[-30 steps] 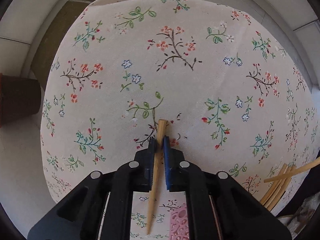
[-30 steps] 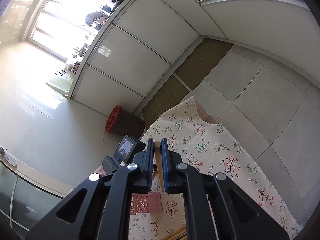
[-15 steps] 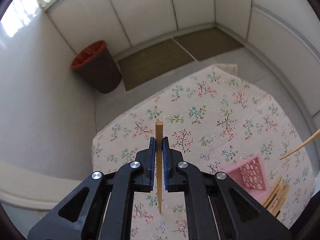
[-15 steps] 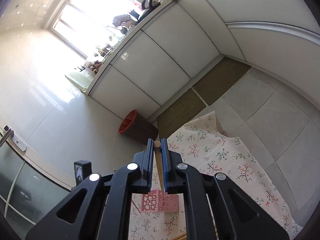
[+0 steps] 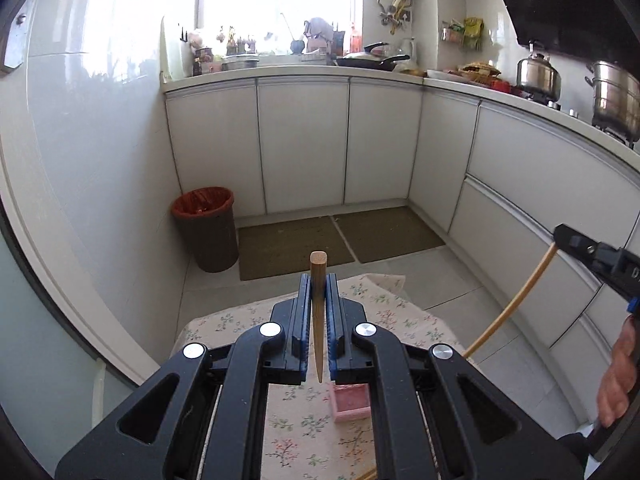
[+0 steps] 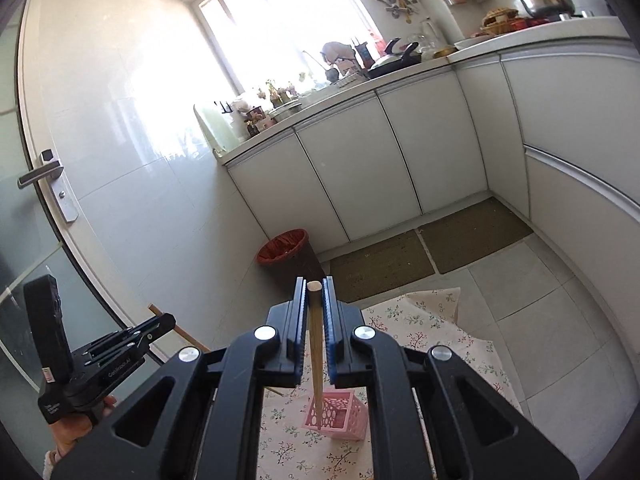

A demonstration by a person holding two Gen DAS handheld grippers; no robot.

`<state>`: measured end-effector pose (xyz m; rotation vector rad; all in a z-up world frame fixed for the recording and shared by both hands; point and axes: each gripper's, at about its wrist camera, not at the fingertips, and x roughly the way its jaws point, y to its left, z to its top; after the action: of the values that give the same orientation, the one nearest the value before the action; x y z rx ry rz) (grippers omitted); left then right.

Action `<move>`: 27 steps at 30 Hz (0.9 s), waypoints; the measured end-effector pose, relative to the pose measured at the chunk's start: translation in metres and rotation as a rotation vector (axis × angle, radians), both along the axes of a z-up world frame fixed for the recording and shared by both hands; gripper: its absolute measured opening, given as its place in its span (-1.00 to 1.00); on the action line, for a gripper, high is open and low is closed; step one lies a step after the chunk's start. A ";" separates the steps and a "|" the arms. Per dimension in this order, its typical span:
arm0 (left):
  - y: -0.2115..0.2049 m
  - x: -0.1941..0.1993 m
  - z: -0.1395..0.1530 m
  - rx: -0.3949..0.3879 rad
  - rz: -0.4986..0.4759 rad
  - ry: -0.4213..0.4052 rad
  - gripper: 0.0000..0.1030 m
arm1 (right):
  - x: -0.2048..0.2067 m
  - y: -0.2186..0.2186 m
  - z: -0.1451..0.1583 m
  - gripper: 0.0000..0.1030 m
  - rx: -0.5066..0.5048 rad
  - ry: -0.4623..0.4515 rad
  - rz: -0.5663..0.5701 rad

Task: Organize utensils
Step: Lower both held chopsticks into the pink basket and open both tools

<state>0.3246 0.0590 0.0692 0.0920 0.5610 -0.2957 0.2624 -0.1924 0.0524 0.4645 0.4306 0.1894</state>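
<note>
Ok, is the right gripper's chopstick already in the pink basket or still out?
Out. The chopstick is clamped in the right gripper, its tip hanging above the pink basket; nothing shows inside.

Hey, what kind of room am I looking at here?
A home kitchen, most likely: white base cabinets under a cluttered countertop, a kettle and steel pot on the stove, and a frying pan.

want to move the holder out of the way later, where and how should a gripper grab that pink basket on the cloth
Grip the pink basket by one upright wall near its open top rim, coming straight down from above. It stands upright on the floral cloth, its walls look thin and perforated, so one finger could probably slip inside and one outside. Both the left gripper and right gripper hold chopsticks now.
</note>
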 end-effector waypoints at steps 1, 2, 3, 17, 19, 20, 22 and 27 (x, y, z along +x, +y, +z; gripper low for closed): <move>-0.004 -0.001 0.000 -0.016 -0.001 -0.004 -0.88 | 0.002 0.005 0.000 -0.84 -0.017 -0.004 0.002; -0.007 -0.002 0.000 -0.029 -0.004 -0.003 -0.88 | 0.006 0.010 -0.002 -0.84 -0.034 -0.006 0.005; -0.009 -0.001 0.000 -0.038 -0.006 0.008 -0.88 | 0.010 0.014 -0.004 -0.84 -0.052 -0.007 0.009; -0.016 0.023 -0.061 -0.127 -0.002 0.153 -0.40 | 0.066 0.044 -0.078 -0.53 -0.078 0.108 0.082; -0.012 0.019 -0.056 -0.146 0.008 0.124 -0.39 | 0.063 0.044 -0.072 -0.51 -0.084 0.102 0.065; -0.012 0.017 -0.053 -0.154 0.011 0.114 -0.39 | 0.059 0.041 -0.068 -0.51 -0.086 0.096 0.057; -0.010 0.009 -0.043 -0.167 0.015 0.087 -0.32 | 0.051 0.038 -0.057 -0.51 -0.093 0.078 0.040; -0.011 -0.019 -0.022 -0.164 0.035 0.005 0.00 | 0.019 0.036 -0.034 -0.20 -0.141 0.035 -0.014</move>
<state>0.3055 0.0483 0.0471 -0.0769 0.5406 -0.3070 0.2812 -0.1562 0.0189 0.3323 0.4714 0.1369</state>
